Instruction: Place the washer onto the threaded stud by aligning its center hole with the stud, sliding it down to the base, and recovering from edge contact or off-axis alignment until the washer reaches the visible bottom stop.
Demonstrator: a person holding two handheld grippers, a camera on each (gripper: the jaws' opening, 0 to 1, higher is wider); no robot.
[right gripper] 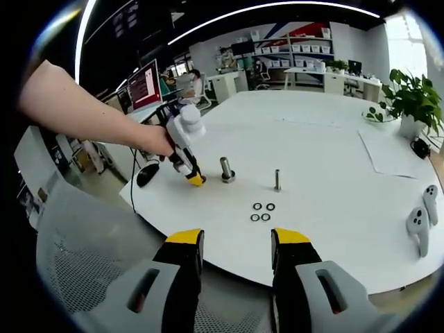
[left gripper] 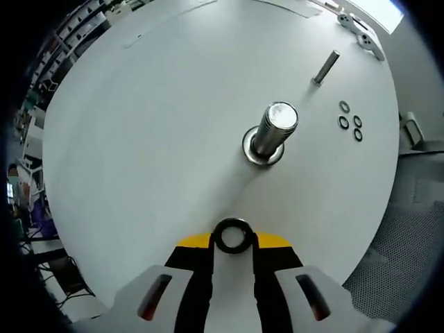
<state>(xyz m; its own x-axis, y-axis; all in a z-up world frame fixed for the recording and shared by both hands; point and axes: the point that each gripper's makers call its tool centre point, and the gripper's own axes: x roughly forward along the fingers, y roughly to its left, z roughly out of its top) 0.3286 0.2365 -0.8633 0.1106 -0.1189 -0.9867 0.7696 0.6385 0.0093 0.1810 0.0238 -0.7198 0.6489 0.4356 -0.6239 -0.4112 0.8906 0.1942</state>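
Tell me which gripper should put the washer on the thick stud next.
Left. The left gripper already holds a washer at its tips, close to the thick stud. The right gripper is open, empty, and back at the table edge.

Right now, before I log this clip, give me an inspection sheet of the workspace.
Surface: white table, mostly bare.
Job's things: large stud upright, a washer already at its base; thin stud upright, bare; black washer held.
Clutter: four spare washers, two white controllers, paper sheet.
Grippers: left gripper shut on the washer, short of the large stud; right gripper open, empty.
Cables: black cable at table edge.
Surroundings: office desks, monitor, potted plant.
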